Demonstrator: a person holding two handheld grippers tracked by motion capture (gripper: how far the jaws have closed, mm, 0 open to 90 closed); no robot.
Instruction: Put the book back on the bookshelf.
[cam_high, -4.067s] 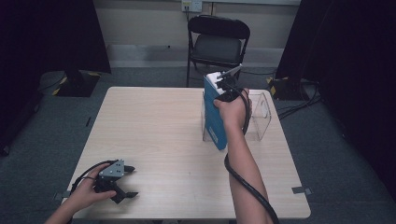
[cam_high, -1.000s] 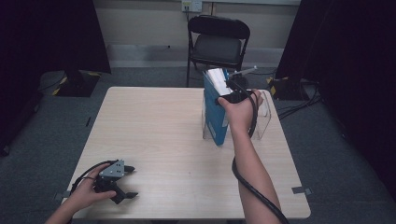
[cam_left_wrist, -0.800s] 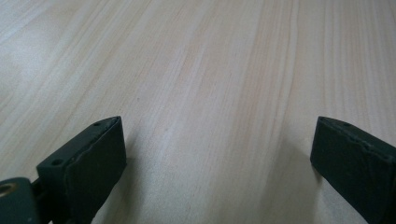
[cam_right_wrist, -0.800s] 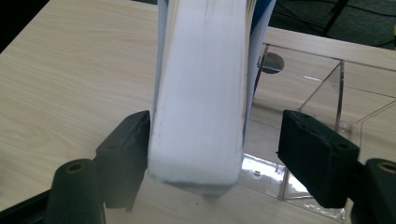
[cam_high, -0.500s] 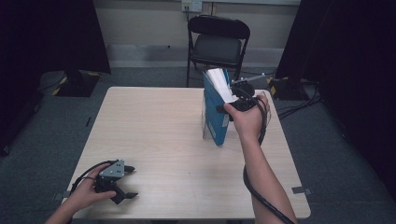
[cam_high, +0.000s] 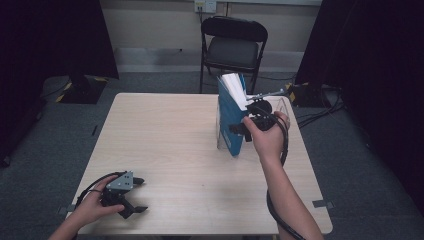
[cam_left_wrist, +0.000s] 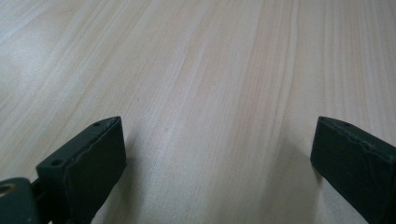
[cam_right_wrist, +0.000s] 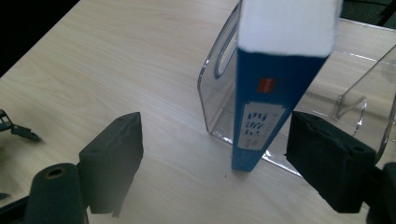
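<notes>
Near edge of the pale wood-grain table (cam_high: 165, 150): the left gripper (cam_high: 131, 196) lies low on the tabletop in the person's left hand, jaws spread wide with nothing but bare wood between them in the left gripper view (cam_left_wrist: 210, 154). Same place as in the earlier high views; idle.

Mid-table, right side: the right gripper (cam_high: 239, 129) is held in the person's right hand just beside the blue hardcover book with a white page block (cam_high: 229, 120). Its jaws have just been opening and now stand wide. In the right gripper view (cam_right_wrist: 212, 158) the book's spine (cam_right_wrist: 261, 121) stands between the two black jaws, but neither pad touches it; clear gaps on both sides. No grip on anything.

Change: four seconds ago the hand was clamped high on the book; over the last second it has come off toward the person and to the right, away from the top of the book.

The book stands on end, leaning slightly, its foot on the table at the front edge of the clear plastic upright file holder (cam_right_wrist: 219, 93), resting against that holder's wall. It stays up unsupported.

Judgement: the book has been released into the holder; placement looks done or nearly so. Whether it sits fully inside a slot I cannot tell.

Far: a black folding chair (cam_high: 234, 47) beyond the table.
</notes>
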